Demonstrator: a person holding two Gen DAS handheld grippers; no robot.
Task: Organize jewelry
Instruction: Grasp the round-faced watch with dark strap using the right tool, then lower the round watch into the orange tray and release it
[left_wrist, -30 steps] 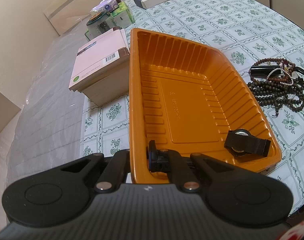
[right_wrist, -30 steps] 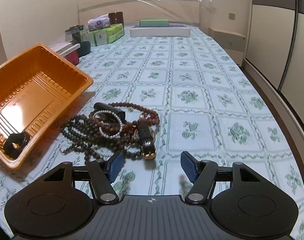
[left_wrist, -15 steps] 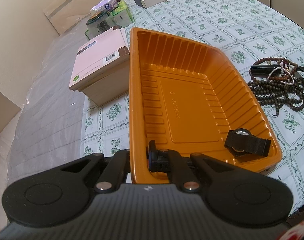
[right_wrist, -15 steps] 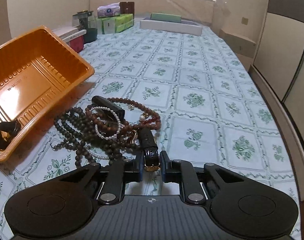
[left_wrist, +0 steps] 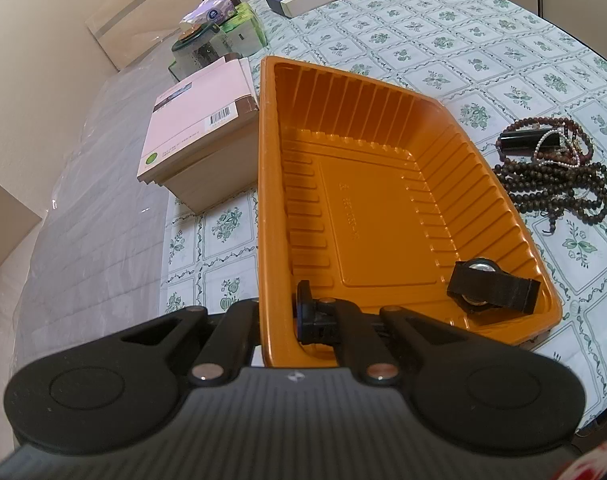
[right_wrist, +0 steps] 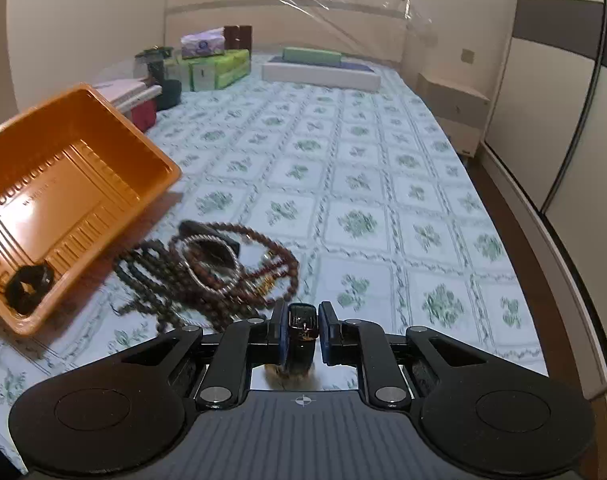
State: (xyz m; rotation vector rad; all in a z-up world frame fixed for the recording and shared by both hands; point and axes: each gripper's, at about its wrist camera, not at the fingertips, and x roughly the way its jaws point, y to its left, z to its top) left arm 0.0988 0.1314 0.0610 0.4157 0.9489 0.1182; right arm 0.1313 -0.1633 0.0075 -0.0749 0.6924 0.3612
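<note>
- My left gripper (left_wrist: 277, 320) is clamped tight on the orange tray (left_wrist: 383, 216) near rim, tilting it.
- My right gripper (right_wrist: 301, 334) pinches a black strap (right_wrist: 301, 326); jaws just closed onto it.
- Bead pile (right_wrist: 207, 272) lies beside tray; a black watch (left_wrist: 491, 286) sits inside.

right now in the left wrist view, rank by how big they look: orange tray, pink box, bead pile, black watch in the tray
1. orange tray
2. pink box
3. bead pile
4. black watch

The watch lies nearer the camera than the beads and still looks smaller.
</note>
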